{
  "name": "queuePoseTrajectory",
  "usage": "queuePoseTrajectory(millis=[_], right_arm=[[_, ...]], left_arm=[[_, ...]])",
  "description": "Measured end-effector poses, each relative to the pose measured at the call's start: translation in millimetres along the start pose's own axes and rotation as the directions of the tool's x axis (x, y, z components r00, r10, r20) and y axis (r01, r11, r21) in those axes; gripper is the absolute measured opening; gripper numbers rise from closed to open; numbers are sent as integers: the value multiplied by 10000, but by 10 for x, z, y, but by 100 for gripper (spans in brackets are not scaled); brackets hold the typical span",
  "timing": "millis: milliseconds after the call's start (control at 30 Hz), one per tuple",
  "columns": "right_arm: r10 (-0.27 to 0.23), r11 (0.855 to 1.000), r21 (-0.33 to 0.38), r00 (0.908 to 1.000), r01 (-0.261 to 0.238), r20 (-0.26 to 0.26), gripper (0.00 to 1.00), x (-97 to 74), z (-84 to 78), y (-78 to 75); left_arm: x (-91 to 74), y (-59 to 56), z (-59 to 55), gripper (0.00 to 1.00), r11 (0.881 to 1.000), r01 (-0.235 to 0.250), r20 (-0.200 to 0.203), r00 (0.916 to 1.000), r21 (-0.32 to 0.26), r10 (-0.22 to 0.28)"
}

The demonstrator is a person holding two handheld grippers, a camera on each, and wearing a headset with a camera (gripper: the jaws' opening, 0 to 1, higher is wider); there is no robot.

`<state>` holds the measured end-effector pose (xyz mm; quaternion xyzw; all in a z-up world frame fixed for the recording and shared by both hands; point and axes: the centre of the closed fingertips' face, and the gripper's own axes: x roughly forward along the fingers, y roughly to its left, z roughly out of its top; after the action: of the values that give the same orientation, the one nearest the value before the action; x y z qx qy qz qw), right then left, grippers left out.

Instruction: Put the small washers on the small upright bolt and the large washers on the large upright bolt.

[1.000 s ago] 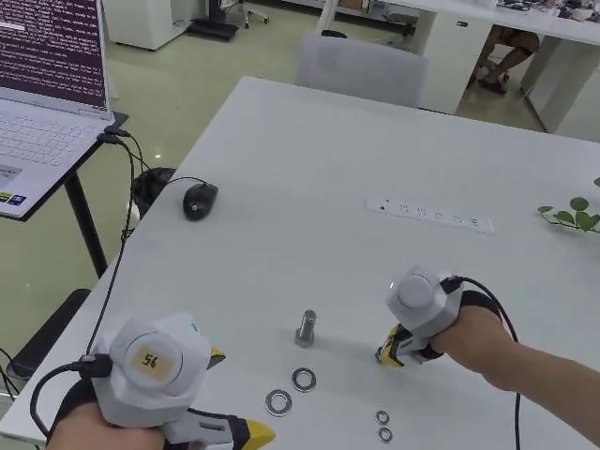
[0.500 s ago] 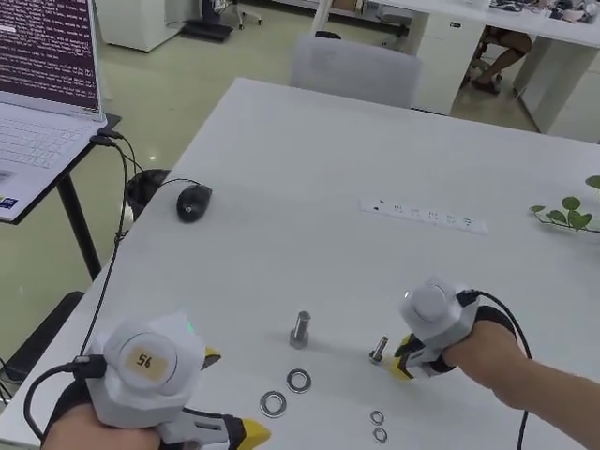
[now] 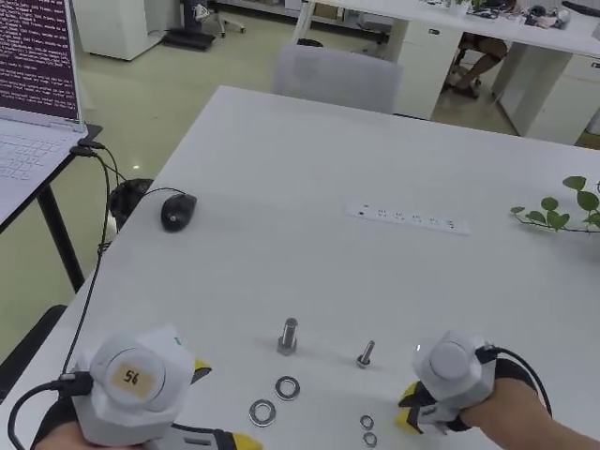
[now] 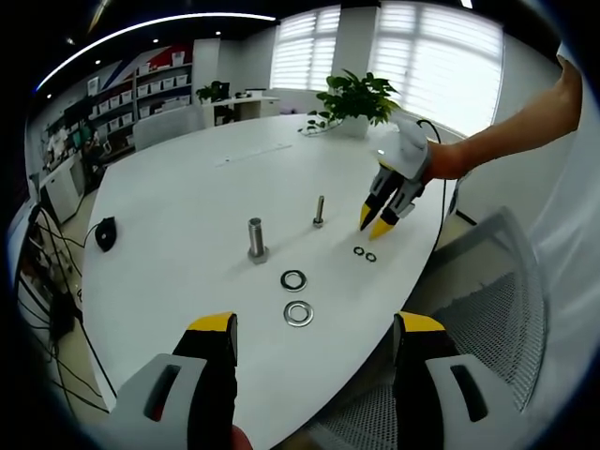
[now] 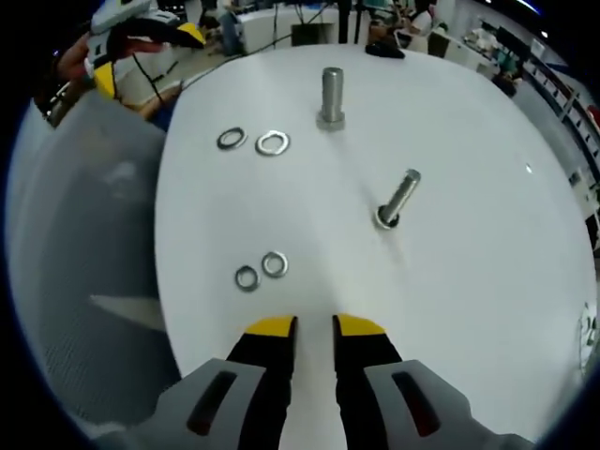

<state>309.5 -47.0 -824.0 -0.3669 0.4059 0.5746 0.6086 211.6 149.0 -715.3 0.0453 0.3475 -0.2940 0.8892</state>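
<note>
1. The small bolt (image 3: 366,353) stands upright and alone at 3 o'clock from the large bolt (image 3: 288,336). A second ago the right gripper (image 5: 315,325) covered that spot; now it sits back at 5 o'clock, jaws a narrow slit apart and holding nothing.
2. Both posts look ready (my reading), with no washer threaded yet. The large washers (image 3: 287,387) lie at 6 o'clock of the large bolt, and the small washers (image 3: 367,422) at 6 o'clock of the small one, just beside the right gripper.
3. The left gripper (image 4: 316,324) hovers wide open and empty.
4. The table (image 3: 309,187) edge runs close at 6 o'clock of the washers, so sliding them that way risks a drop. Toward 12 o'clock the top is bare as far as the power strip (image 3: 405,219).
</note>
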Motion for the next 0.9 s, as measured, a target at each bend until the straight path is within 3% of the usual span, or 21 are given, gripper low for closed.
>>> queuePoseTrajectory(millis=[167,233,433,733,900], right_arm=[[525,9986,-142,9972,-519,528,17,40,102,279],[700,9957,-645,9954,-658,659,17,75,175,377],[549,9933,-1046,9973,-495,488,16,127,284,406],[490,9814,-1859,9988,-488,-35,16,146,300,410],[464,9869,-1551,9989,-451,49,14,142,299,396]], left_arm=[[25,-27,12,67,9999,104,-30,9999,85,-104],[33,-44,28,67,9998,147,-18,9999,126,-147],[49,-86,50,67,9996,220,-2,9998,200,-220],[46,-108,21,67,9997,198,0,9998,133,-198],[44,-118,31,67,9997,191,15,9998,145,-191]])
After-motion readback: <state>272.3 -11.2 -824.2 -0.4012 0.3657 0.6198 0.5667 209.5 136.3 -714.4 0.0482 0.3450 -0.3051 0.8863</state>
